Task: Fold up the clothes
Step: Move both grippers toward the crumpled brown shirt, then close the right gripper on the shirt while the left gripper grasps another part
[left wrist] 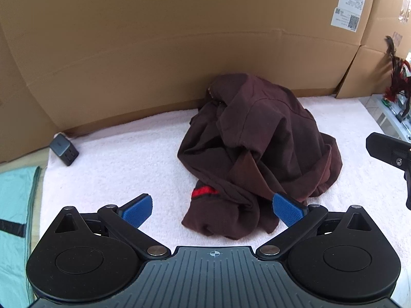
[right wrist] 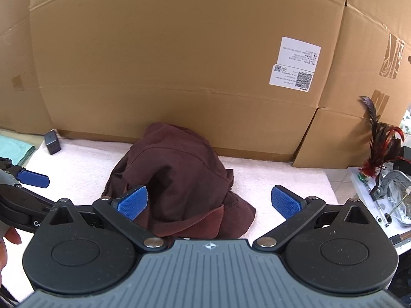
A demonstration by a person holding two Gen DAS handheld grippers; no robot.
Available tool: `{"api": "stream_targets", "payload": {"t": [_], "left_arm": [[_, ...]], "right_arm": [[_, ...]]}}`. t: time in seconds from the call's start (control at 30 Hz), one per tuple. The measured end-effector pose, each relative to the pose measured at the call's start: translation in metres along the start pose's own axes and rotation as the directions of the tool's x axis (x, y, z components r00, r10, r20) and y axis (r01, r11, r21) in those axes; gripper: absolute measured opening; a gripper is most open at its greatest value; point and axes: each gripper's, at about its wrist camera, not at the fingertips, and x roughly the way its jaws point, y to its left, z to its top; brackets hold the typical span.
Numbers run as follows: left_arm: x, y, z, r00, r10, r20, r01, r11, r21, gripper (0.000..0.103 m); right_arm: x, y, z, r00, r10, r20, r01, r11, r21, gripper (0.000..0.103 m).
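A dark maroon garment point(left wrist: 257, 148) lies crumpled in a heap on a white towel point(left wrist: 123, 164), close to the cardboard wall; a red patch point(left wrist: 204, 192) shows near its front edge. My left gripper point(left wrist: 213, 209) is open, its blue pads on either side of the heap's near edge, holding nothing. In the right wrist view the same garment point(right wrist: 177, 177) rises in front of my right gripper point(right wrist: 209, 202), which is open and empty. The left gripper's blue fingertip point(right wrist: 34, 178) shows at that view's left edge. Part of the right gripper's black body point(left wrist: 390, 154) enters the left wrist view from the right.
A tall cardboard box point(right wrist: 179, 64) with a white label walls the back. A small dark charger block point(left wrist: 64, 151) sits at the towel's far left corner. Teal cloth point(left wrist: 15, 218) lies left of the towel. A white shelf with feathers point(right wrist: 382, 143) and metal parts stands right.
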Motion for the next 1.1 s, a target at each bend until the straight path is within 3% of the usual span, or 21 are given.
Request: {"api": "stream_targets", "payload": {"t": [0.27,1.1], "left_arm": [[0.012,0.009,0.008,1.0,-0.028,-0.005,0.028,0.999,0.016,0.103],[0.001,0.0,0.008,0.998,0.062,-0.012,-0.063,0.997,-0.034,0.103]], "right_arm": [[0.012,0.006,0.009,1.0,-0.021,-0.004,0.022,1.0,0.021,0.102],[0.013,-0.009,0.018,0.999,0.053,0.001,-0.053,0.999,0.002,0.102]]}}
